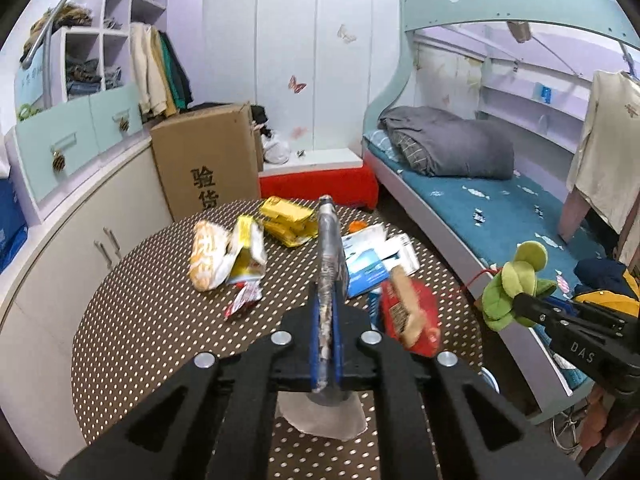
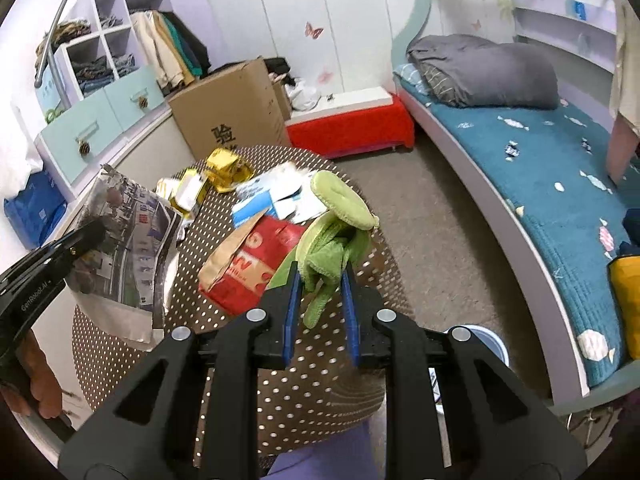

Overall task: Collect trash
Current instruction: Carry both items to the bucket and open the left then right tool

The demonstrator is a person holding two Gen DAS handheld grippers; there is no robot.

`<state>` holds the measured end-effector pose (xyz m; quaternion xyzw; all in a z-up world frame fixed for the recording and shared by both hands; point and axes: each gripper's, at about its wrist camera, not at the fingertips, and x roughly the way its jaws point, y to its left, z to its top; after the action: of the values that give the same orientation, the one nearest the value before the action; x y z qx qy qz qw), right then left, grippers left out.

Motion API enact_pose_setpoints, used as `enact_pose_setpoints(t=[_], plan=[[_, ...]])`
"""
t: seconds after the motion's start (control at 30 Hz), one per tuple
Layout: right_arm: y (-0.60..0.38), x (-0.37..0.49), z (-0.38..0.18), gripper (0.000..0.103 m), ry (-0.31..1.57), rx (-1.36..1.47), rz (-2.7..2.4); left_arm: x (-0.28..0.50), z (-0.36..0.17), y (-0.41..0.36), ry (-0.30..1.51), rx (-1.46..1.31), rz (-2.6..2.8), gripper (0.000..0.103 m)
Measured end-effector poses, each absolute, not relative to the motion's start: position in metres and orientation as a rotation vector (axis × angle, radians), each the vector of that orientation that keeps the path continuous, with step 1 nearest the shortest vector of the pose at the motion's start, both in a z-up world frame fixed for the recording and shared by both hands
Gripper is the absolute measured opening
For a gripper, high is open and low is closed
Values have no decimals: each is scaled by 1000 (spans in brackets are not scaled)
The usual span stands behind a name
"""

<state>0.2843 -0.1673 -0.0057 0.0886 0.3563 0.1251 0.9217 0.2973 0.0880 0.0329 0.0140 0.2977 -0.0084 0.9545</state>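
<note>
My left gripper (image 1: 326, 300) is shut on a folded newspaper (image 1: 329, 256), held edge-on above the dotted round table (image 1: 140, 320); the newspaper also shows in the right wrist view (image 2: 128, 240). My right gripper (image 2: 320, 280) is shut on a green cloth (image 2: 336, 232), held above the table's right side; it also shows in the left wrist view (image 1: 516, 284). On the table lie a red paper bag (image 2: 248, 264), yellow wrappers (image 1: 288, 216), an orange-white snack bag (image 1: 208, 256) and blue-white papers (image 1: 368, 256).
A cardboard box (image 1: 208, 160) stands behind the table. A red bench (image 1: 320, 184) sits at the back. A bed with a blue cover (image 1: 500, 208) runs along the right. A blue bin rim (image 2: 484, 340) shows by the table's right edge.
</note>
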Motion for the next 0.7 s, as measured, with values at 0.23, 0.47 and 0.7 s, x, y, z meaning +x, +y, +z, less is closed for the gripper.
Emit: enact_pose_setpoints(t=[0.23, 0.47, 0.7], plan=[[-202, 275, 10, 20, 680, 187, 189, 303, 49, 46, 561, 63, -100, 5], [-246, 260, 11, 20, 662, 211, 98, 310, 51, -11, 552, 107, -216, 5], [-295, 247, -1, 20, 669, 244, -6, 316, 36, -78, 583, 158, -337, 5]])
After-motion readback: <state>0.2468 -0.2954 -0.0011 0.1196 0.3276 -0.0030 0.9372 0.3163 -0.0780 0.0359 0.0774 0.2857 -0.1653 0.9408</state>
